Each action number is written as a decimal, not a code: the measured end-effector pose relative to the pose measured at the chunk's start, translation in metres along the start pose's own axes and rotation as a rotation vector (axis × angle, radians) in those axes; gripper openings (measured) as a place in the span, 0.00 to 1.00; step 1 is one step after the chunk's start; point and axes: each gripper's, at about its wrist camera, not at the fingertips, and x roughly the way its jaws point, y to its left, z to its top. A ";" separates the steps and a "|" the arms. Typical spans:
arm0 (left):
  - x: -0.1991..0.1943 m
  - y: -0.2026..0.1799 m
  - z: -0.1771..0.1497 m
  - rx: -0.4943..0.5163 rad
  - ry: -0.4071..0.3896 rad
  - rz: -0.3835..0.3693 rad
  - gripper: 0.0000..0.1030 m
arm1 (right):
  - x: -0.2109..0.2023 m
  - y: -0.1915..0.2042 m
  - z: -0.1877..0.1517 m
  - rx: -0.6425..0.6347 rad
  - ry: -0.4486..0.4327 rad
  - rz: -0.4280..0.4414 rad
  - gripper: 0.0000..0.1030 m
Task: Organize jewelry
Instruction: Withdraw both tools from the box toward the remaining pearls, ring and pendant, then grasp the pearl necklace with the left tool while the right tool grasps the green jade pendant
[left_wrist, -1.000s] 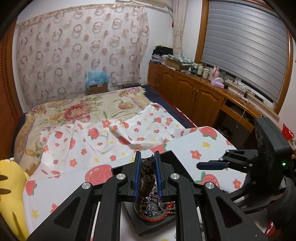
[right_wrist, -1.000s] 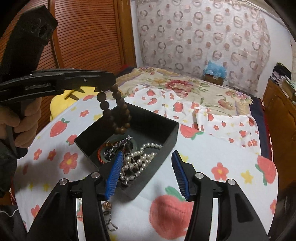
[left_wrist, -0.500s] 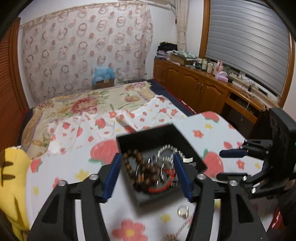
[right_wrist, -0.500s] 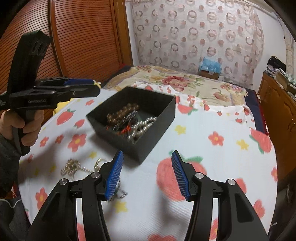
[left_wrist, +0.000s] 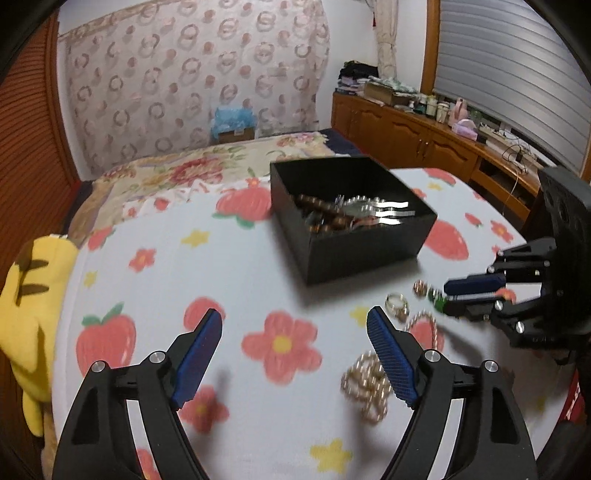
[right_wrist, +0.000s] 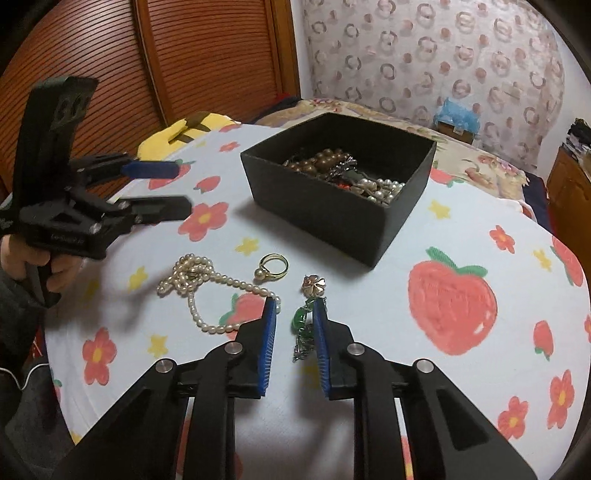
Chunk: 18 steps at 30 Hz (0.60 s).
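Observation:
A black box (right_wrist: 332, 206) on the round table holds brown beads (right_wrist: 321, 160), pearls and other jewelry; it also shows in the left wrist view (left_wrist: 354, 243). On the cloth lie a pearl necklace (right_wrist: 195, 280), a gold pearl ring (right_wrist: 272, 266) and a green pendant chain with a flower charm (right_wrist: 304, 321). My right gripper (right_wrist: 293, 317) is low over the table, its jaws narrowed around the green pendant with a gap still showing. My left gripper (left_wrist: 293, 332) is open and empty above the cloth, left of the pearl necklace (left_wrist: 367, 387).
The table has a white cloth (right_wrist: 461, 295) with strawberries and flowers. A yellow plush toy (left_wrist: 29, 295) sits at the table's left edge. A bed (left_wrist: 177, 170) lies behind, with wooden cabinets (left_wrist: 424, 140) along the right wall.
My left gripper let the brown beads drop into the box, opened and pulled back. My right gripper came down over the green pendant and narrowed its jaws.

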 end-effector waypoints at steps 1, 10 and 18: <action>-0.001 -0.002 -0.002 0.000 0.004 0.001 0.75 | 0.000 0.001 0.000 0.000 0.004 -0.003 0.21; -0.016 -0.008 -0.024 -0.002 0.014 -0.012 0.75 | 0.007 0.012 -0.002 -0.056 0.030 -0.117 0.15; -0.019 -0.025 -0.038 0.032 0.036 -0.007 0.75 | -0.013 0.015 -0.012 -0.036 -0.012 -0.137 0.13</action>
